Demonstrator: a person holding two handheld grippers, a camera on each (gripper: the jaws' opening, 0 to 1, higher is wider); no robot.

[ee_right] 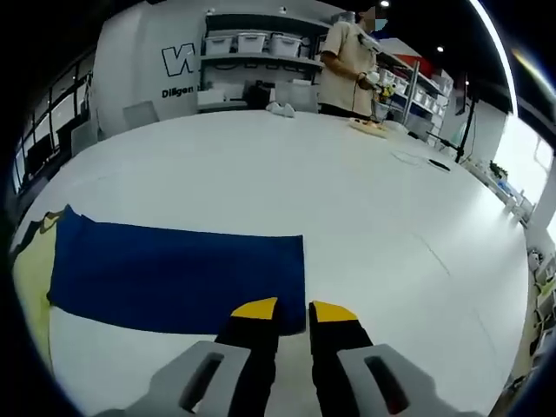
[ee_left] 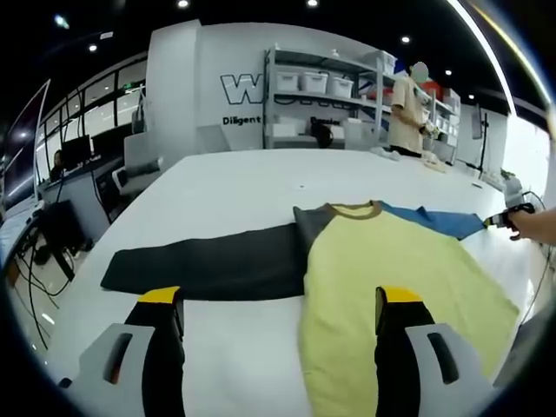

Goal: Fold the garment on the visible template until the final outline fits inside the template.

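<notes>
A long-sleeved garment lies flat on the white table (ee_left: 234, 187). Its body is yellow (ee_left: 391, 278), one sleeve is dark grey (ee_left: 208, 265) and the other is blue (ee_left: 434, 219). My left gripper (ee_left: 280, 300) hovers open and wide over the near hem, one jaw over bare table and the other over the yellow body. In the right gripper view the blue sleeve (ee_right: 174, 274) is spread out. My right gripper (ee_right: 295, 311) is closed to a narrow gap at the cuff's near corner. The left gripper view shows it (ee_left: 502, 219), with a hand, at the sleeve's tip.
A person (ee_right: 347, 61) stands at the far side of the table beside small items (ee_right: 373, 129). Shelves with white bins (ee_left: 321, 87) line the back wall. Desks, chairs and cables (ee_left: 61, 217) sit off the table's left edge.
</notes>
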